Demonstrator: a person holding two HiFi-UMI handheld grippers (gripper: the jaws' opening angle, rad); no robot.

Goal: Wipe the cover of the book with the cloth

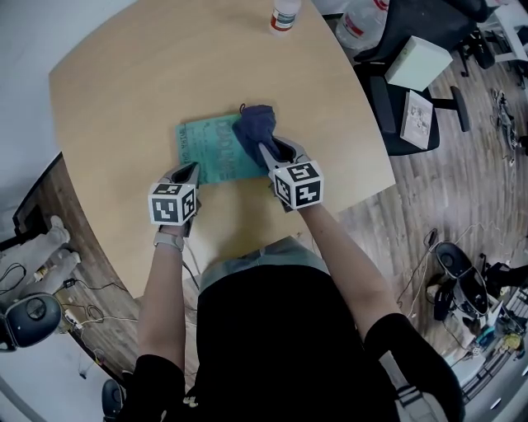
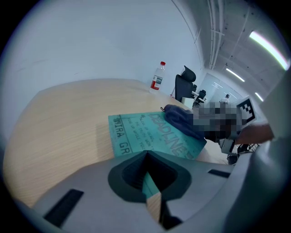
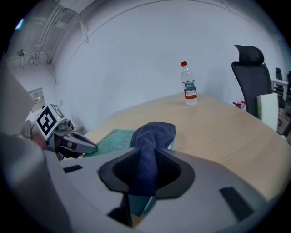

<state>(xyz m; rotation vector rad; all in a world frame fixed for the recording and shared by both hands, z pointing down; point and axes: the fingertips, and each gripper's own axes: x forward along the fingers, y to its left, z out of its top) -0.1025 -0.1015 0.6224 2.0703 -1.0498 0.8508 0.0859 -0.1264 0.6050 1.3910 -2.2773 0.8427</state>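
A teal book (image 1: 210,148) lies flat on the round wooden table (image 1: 124,82), its cover printed with dark lettering (image 2: 150,134). A dark blue cloth (image 1: 254,128) is bunched on the book's right part. My right gripper (image 1: 271,152) is shut on the cloth, which runs up between its jaws (image 3: 146,154) and bulges beyond them (image 3: 154,132). My left gripper (image 1: 193,171) is shut, and its tips (image 2: 146,154) rest on the book's near left edge. Teal cover and bare wood show through the slit under its jaws.
A water bottle (image 1: 285,15) with a red cap stands at the table's far edge. A black office chair (image 1: 404,91) carrying a white box (image 1: 418,63) sits to the right, off the table. The table's near edge lies just behind both grippers.
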